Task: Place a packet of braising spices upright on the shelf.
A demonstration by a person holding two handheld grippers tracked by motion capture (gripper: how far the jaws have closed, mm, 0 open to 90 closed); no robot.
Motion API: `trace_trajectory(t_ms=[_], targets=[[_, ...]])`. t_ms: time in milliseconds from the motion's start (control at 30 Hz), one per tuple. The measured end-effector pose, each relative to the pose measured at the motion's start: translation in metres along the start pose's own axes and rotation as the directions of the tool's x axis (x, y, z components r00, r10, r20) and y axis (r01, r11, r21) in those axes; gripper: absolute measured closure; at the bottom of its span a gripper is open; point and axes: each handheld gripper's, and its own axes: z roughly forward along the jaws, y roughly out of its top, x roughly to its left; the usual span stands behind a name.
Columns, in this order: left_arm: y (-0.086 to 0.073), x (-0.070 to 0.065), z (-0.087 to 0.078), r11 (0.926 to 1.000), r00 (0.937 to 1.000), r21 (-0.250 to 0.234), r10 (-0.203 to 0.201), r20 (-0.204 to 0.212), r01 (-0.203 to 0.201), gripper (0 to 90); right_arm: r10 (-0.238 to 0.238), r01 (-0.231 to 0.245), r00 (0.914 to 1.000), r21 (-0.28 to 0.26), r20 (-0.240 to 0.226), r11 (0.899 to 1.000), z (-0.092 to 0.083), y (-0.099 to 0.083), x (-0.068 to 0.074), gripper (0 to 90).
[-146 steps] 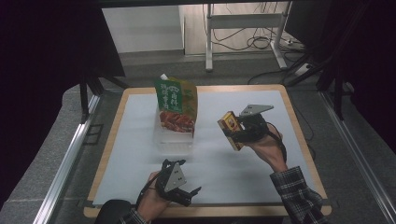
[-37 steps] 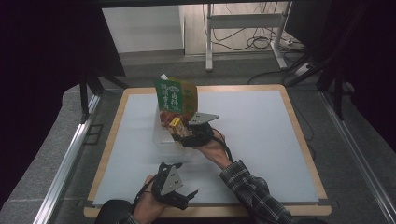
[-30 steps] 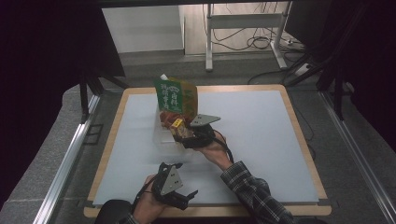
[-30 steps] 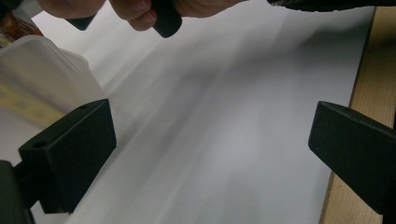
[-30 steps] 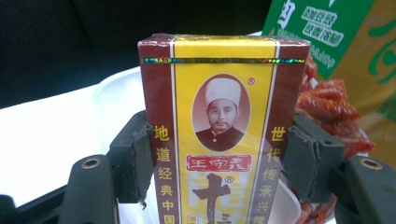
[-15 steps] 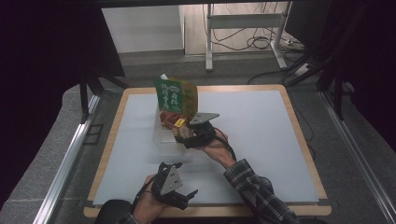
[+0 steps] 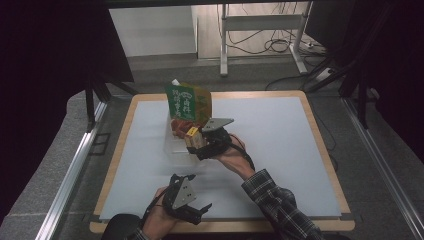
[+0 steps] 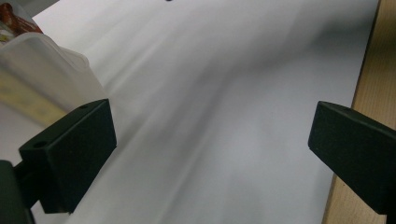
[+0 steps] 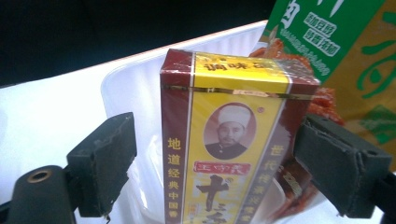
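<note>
A yellow and maroon box stands upright in a clear plastic container, next to a green snack pouch. My right gripper is open around the box. Its jaws have just been opening, with a clear gap at the left pad and the right pad close by the box's edge. In the high view the box sits at the container in front of the pouch, with the right gripper reaching in from the right. My left gripper rests open near the front edge, its jaws holding nothing.
A white mat covers the table inside a wooden border. The container's corner shows at the upper left of the left gripper view. A metal rail runs along the table's left side.
The right gripper carried the box from the mat's right side to the container by the pouch. Over the last second it barely shifted. The left hand stayed put.
</note>
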Motion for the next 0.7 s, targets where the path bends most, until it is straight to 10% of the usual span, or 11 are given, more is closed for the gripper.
trace_trajectory(t_ms=[700], targets=[[0.000,0.000,0.001,1.0000,1.0000,0.004,-0.001,-0.006,0.001,0.7,0.018,-0.018,0.9998,0.038,-0.002,0.999,-0.023,0.000,-0.002,7.2]])
